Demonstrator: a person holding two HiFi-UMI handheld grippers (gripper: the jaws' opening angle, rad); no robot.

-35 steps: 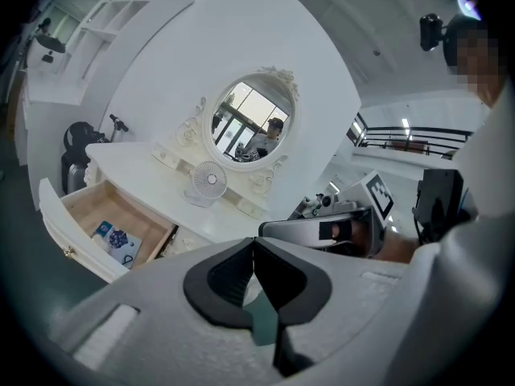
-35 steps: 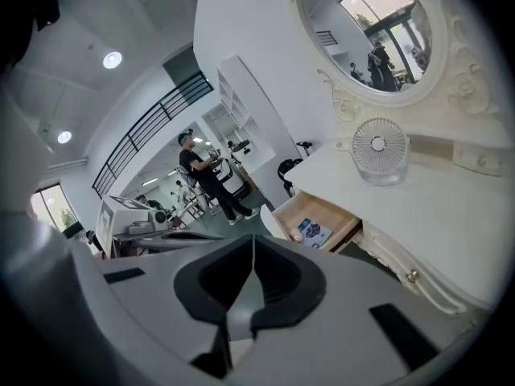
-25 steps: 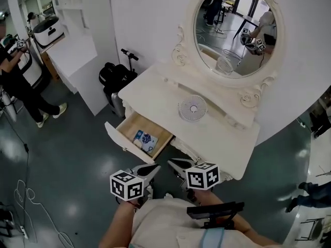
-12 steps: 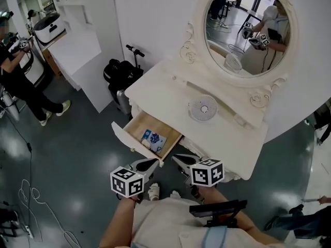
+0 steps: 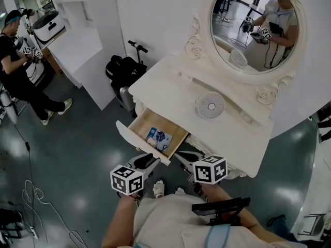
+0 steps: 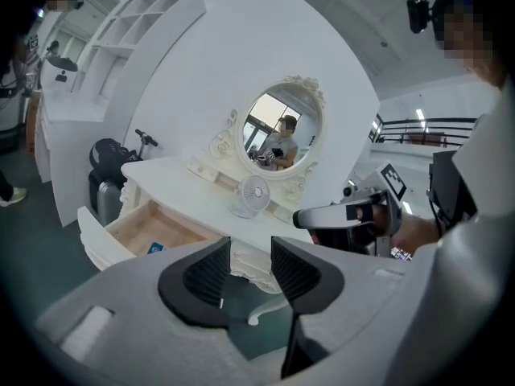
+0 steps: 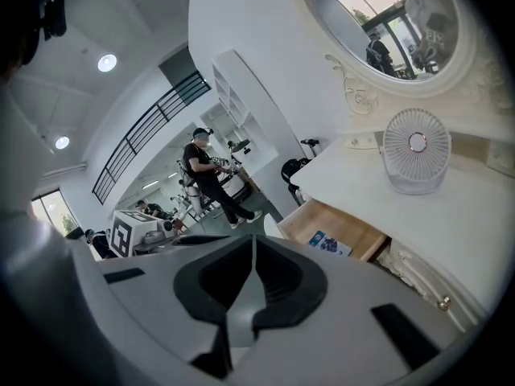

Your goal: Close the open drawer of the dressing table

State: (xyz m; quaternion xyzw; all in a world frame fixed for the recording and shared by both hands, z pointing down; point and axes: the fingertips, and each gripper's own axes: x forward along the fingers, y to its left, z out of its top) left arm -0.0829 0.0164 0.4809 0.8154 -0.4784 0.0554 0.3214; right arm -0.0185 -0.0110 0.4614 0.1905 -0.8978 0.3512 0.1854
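The white dressing table (image 5: 173, 94) has one wooden drawer (image 5: 155, 130) pulled out to the lower left, with a blue packet (image 5: 159, 137) inside. The left gripper (image 5: 146, 160) hovers just short of the white drawer front (image 5: 133, 140). Its jaws are opening, with a clear gap and nothing between them (image 6: 250, 256). The right gripper (image 5: 185, 156) hangs beside it, under the table's front edge, with its jaws shut and empty (image 7: 252, 252). The drawer (image 6: 145, 230) lies ahead and left in the left gripper view. In the right gripper view the drawer (image 7: 334, 230) lies ahead and right.
A small white fan (image 5: 210, 105) stands on the tabletop below the oval mirror (image 5: 253, 25). A black suitcase and scooter (image 5: 124, 68) stand left of the table. A person (image 5: 18, 76) stands at the far left. Cables (image 5: 31, 200) lie on the floor.
Both grippers have drawn closer to the drawer front, and the table now sits nearer in the head view. The drawer stays open as before.
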